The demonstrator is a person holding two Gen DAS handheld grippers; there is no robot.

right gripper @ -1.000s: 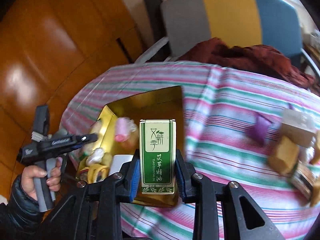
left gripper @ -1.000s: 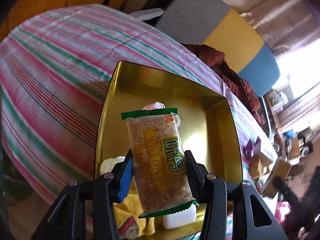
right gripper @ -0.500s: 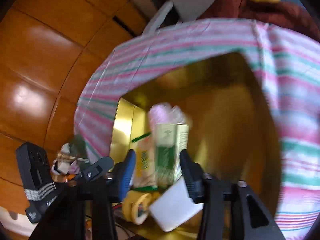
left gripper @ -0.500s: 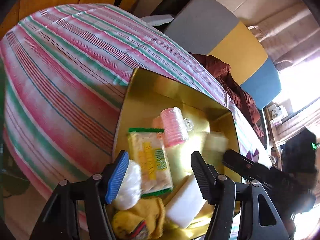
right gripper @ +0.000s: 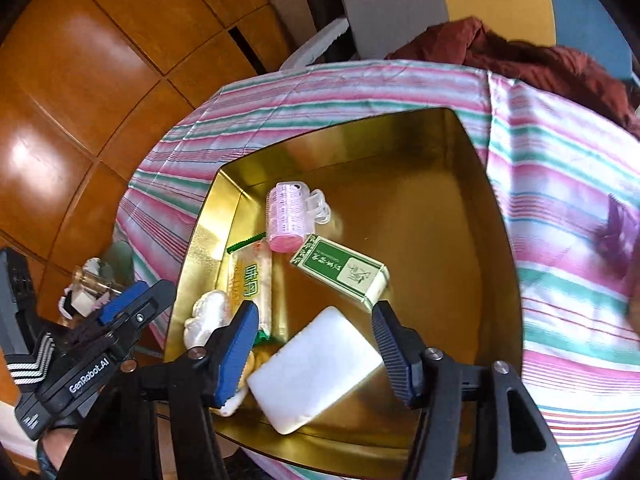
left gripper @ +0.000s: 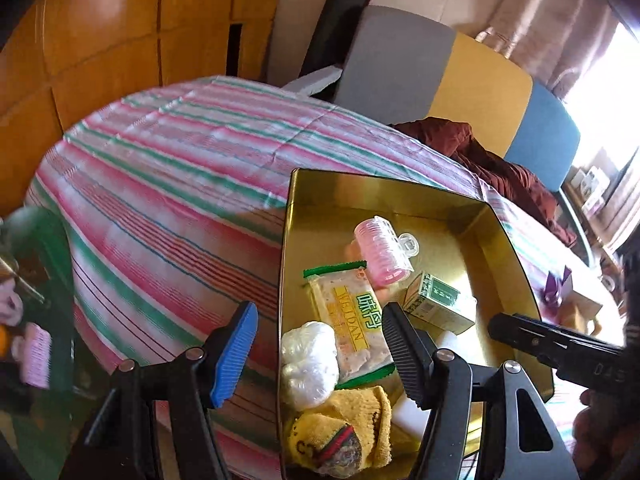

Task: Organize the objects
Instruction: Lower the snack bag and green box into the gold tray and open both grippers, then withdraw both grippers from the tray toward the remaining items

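Holding both tongs apart and empty over the near edge of the gold tray [right gripper: 472, 148], we find nothing clamped in either. Nearest the right tongs [right gripper: 314, 348] lies the white block [right gripper: 316, 368], just below and between the jaws, its long axis slanting up to the right. The left tongs [left gripper: 316, 352] hover above the tray's near left rim, with the yellow cloth [left gripper: 344, 428] and the white bag [left gripper: 308, 364] just ahead. Farther in, the cracker pack [left gripper: 348, 324] lies with its long axis running away from us, beside the green box [right gripper: 340, 272], which lies flat and slanted. Beyond both sits the pink roller [right gripper: 284, 216]. Outside the tray, a purple item [right gripper: 616, 232] waits on the striped desk [left gripper: 168, 184], well to the right; we judge the right hand nearer, so the next reach likely goes rightward.
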